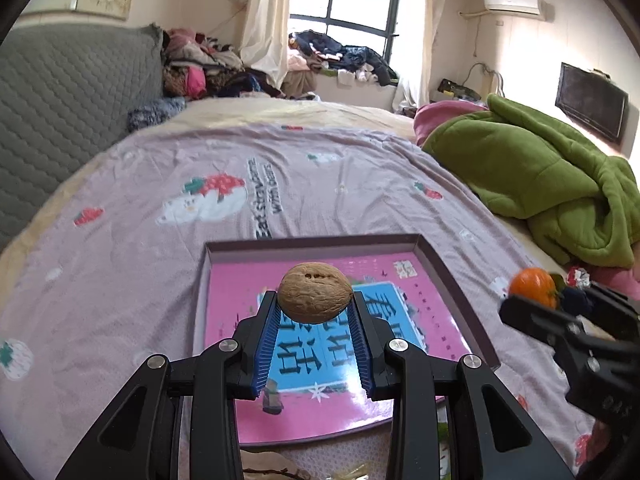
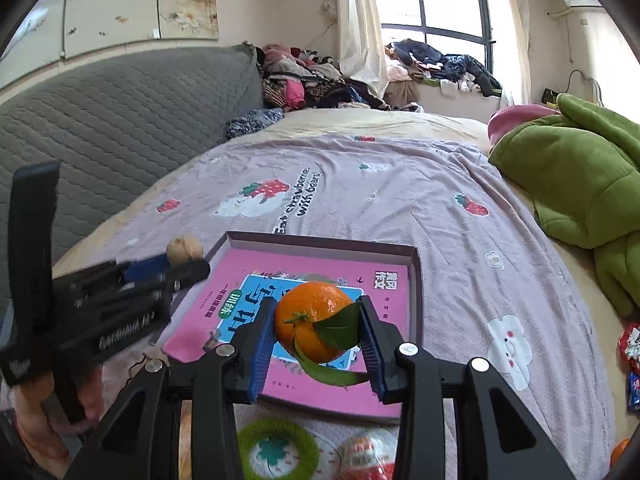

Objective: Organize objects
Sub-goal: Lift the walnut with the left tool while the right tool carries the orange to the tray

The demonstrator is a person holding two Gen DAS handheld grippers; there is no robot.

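Bedroom, daylight from a far window; the bed (image 1: 120, 280) wears a mauve strawberry-print sheet and serves as the work surface.

Item: shallow box lid (image 1: 460, 280), dark rim, pink printed floor, lying flat on the sheet, its long axis running away from both tools.

Item: left tongs (image 1: 316, 304), clamped on a walnut (image 1: 316, 298), held above the lid's floor, inside its rim.

Item: right tongs (image 2: 318, 328), clamped on a leafy mandarin (image 2: 312, 326), likewise held above the lid, toward its right half.

Relation: both loads sit straight over the lid, so each release likely needs only a short descent; neither tool looks nearer than the other. They flank each other closely.

Room: bare floor across the lid's far half; raised rim should check rolling. Green quilt (image 1: 540, 184) lies well off right; small clutter (image 2: 280, 452) at the near edge.
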